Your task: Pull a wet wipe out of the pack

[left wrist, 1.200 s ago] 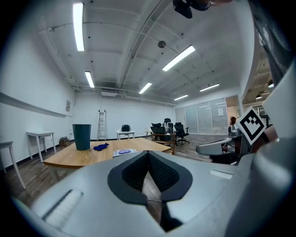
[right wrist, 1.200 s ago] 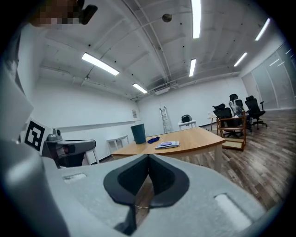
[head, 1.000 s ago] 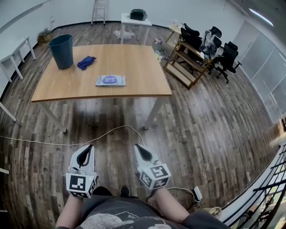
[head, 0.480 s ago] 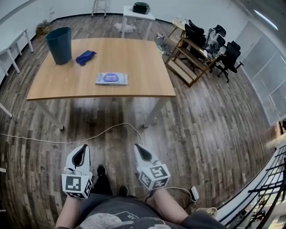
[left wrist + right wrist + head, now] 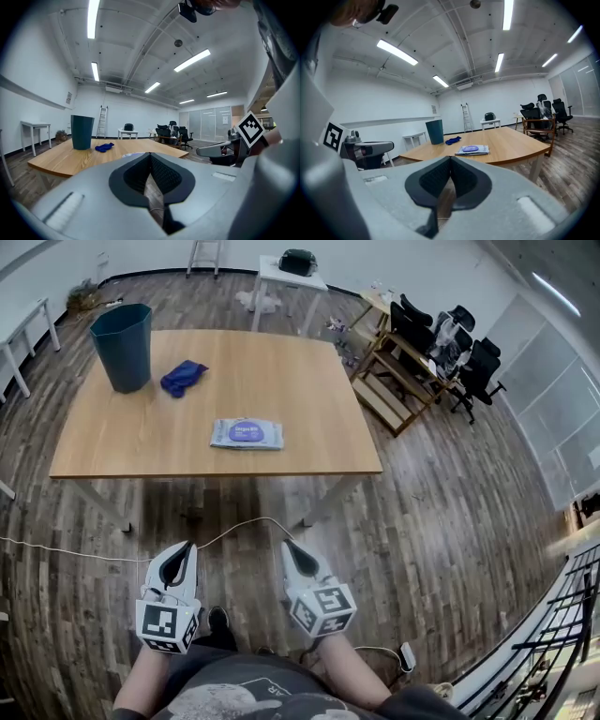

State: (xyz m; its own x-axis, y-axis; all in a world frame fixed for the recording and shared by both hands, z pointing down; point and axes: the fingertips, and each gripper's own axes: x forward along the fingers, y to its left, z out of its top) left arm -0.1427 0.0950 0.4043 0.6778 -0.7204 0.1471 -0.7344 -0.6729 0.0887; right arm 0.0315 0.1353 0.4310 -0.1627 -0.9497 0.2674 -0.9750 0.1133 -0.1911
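Pack [image 5: 247,434] flat on the table [image 5: 319,381], upper middle of the head view, purple patch up, nothing touching it; blue cloth [image 5: 184,377] and bin [image 5: 122,346] farther toward the upper left. Well apart from it, at the bottom of the frame over the wood floor [image 5: 441,521], left gripper [image 5: 177,559] and right gripper [image 5: 296,557] side by side, jaws pressed together on nothing, pointing toward the table. Thin cable [image 5: 94,551] across the floor just ahead of the tips.

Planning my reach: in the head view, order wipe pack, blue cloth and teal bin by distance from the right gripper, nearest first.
1. Wipe pack, central, closest to the right gripper.
2. Blue cloth, behind it, leftward.
3. Teal bin, far left.
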